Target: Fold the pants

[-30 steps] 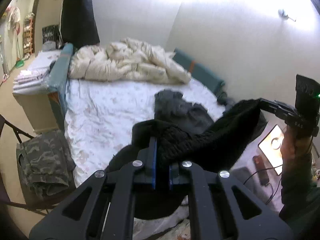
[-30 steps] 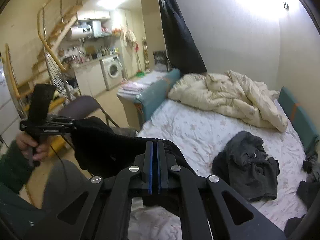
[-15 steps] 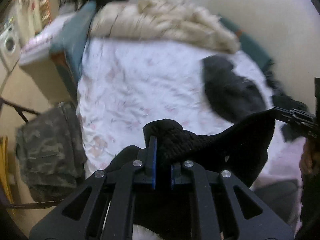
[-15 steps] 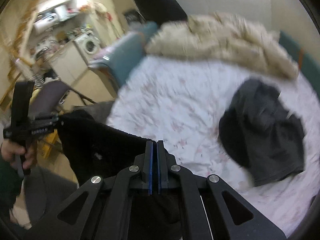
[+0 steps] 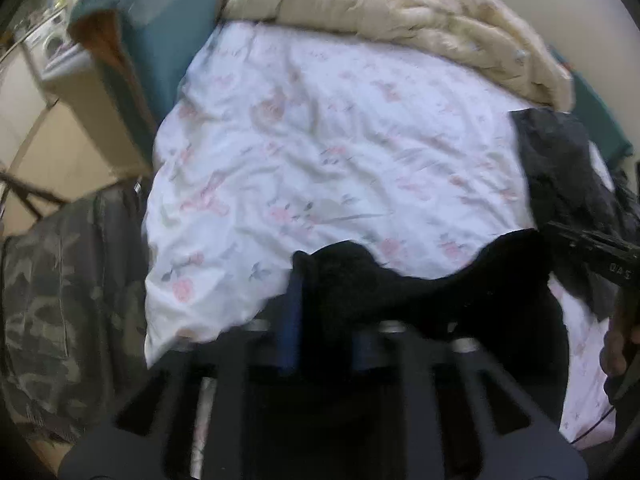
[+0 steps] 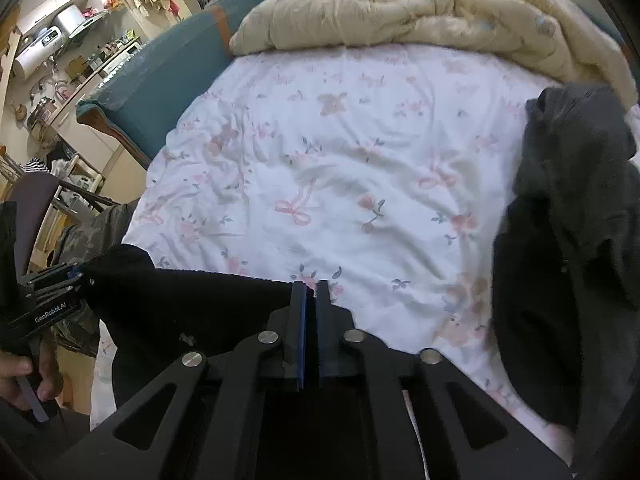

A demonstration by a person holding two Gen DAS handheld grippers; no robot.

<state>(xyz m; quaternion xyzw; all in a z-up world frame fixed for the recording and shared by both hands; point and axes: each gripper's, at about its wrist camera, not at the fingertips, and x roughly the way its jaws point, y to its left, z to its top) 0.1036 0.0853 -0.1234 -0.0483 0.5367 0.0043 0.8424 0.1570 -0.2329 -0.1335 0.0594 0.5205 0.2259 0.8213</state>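
Left gripper [image 5: 320,280] fingers clamped; right gripper [image 6: 311,296] fingers clamped.

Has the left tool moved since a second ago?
Yes. The left tool, shut on the black pants, tipped down toward the bed sheet; the wall left view.

left view: motion-blurred throughout | black pants [image 5: 420,300] hid left gripper [image 5: 320,308] fingertips | pants' lower part hidden behind gripper body | right gripper [image 5: 592,252] cut by edge | grey garment [image 6: 572,240] cut by right edge
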